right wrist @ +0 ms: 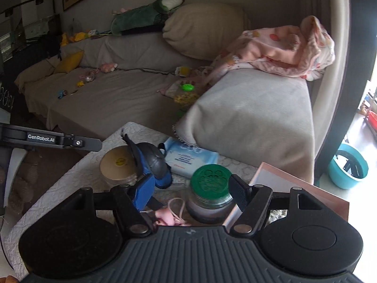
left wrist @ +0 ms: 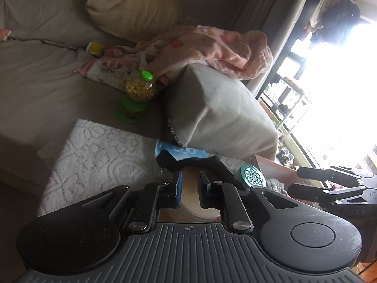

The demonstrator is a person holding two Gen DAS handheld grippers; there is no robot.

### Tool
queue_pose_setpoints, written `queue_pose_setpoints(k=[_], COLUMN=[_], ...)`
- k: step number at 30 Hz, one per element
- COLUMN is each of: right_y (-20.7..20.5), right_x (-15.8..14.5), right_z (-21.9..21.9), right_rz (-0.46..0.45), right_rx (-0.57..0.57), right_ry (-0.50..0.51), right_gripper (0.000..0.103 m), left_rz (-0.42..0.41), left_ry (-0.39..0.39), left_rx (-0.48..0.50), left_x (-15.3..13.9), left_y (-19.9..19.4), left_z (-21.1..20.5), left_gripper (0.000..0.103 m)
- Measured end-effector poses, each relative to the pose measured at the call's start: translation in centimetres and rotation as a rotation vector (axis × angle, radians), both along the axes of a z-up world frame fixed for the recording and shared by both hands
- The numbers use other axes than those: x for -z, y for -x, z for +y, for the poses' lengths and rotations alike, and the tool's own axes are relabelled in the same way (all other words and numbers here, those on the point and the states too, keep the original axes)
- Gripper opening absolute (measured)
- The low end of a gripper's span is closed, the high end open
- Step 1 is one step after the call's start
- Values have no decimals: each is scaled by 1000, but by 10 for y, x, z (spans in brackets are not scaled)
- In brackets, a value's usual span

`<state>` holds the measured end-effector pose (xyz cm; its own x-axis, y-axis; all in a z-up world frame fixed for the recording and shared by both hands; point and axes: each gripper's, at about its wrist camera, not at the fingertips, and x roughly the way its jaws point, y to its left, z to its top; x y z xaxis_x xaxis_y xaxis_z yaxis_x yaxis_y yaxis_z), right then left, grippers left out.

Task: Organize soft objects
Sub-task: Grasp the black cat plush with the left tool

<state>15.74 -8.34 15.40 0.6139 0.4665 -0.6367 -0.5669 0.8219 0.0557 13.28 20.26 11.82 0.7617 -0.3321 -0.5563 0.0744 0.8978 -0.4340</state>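
A blue and grey plush toy point(right wrist: 153, 165) lies on the lace-covered table point(right wrist: 70, 176), next to a round tan container point(right wrist: 116, 165). My left gripper point(left wrist: 190, 188) is narrowly open around the toy's black part point(left wrist: 195, 162), above the tan container point(left wrist: 190, 193); whether it grips is unclear. My right gripper point(right wrist: 193, 188) is open wide over a green-lidded jar point(right wrist: 209, 184), its blue left finger point(right wrist: 143, 192) beside the toy. A pink soft item point(right wrist: 169, 219) lies under it. A pink blanket point(right wrist: 282, 47) drapes on the sofa arm.
A wipes pack point(right wrist: 190, 158) lies on the table. A grey sofa point(right wrist: 117, 94) holds a beige pillow point(right wrist: 202, 28), a green plush point(right wrist: 141, 18), small toys and a green-capped jar point(right wrist: 185, 94). A pink box point(right wrist: 294, 188) is at right, a teal bucket point(right wrist: 348, 167) on the floor.
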Motion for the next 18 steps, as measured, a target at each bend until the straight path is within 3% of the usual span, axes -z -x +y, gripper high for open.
queue_pose_setpoints(k=[7, 9, 13, 18], right_y=[-18, -19, -4, 29], right_x=[-11, -7, 10, 50], right_z=[34, 37, 28, 5], right_rz=[39, 61, 77, 177], right_rx=[-46, -50, -63, -96], right_ry=[-48, -40, -12, -57], right_gripper=[70, 70, 70, 69], left_rz=[12, 10, 12, 22], left_ry=[-23, -45, -71, -71], left_rx=[40, 97, 243, 235], left_x=[5, 8, 19, 29], left_y=[-3, 5, 29, 48], left_z=[14, 3, -33, -57], left_gripper=[15, 15, 15, 15])
